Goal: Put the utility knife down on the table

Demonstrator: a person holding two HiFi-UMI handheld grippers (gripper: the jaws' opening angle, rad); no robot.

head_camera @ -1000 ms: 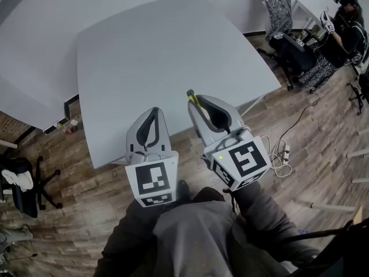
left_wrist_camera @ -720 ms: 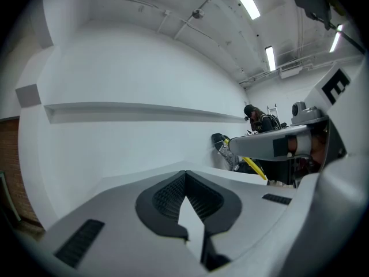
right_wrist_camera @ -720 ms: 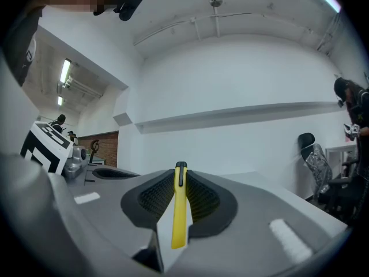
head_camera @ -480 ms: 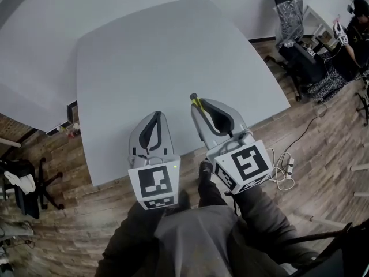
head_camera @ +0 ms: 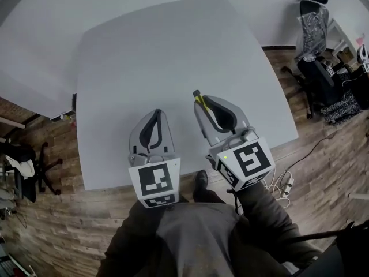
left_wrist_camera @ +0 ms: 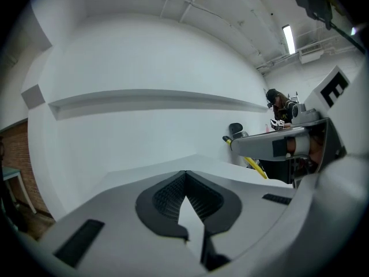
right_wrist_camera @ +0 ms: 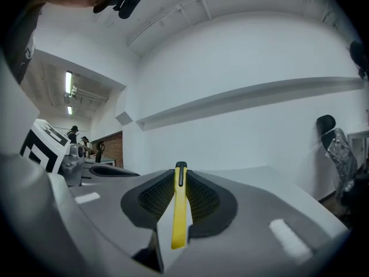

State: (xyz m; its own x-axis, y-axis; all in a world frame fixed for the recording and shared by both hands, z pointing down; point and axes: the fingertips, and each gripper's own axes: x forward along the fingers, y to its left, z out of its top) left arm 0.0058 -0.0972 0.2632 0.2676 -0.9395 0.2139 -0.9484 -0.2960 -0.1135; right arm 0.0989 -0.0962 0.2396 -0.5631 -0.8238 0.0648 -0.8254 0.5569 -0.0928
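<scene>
A slim yellow utility knife (right_wrist_camera: 179,212) with a black tip is clamped between the jaws of my right gripper (right_wrist_camera: 180,180), which is shut on it. In the head view the knife (head_camera: 198,99) sticks out forward past the right gripper (head_camera: 203,105) over the near part of the white table (head_camera: 161,56). Beside it on the left, my left gripper (head_camera: 155,118) is shut with nothing in it. Its own view shows the left gripper (left_wrist_camera: 185,180) with pads meeting at the tips, and the knife (left_wrist_camera: 253,166) to the right.
The white table's front edge (head_camera: 173,163) runs just under both grippers; wooden floor lies below. Office chairs (head_camera: 314,22) stand at the far right, a black chair (head_camera: 26,169) at the left. Cables (head_camera: 282,183) lie on the floor at the right.
Both grippers have moved forward over the table. The right gripper still holds the knife.
</scene>
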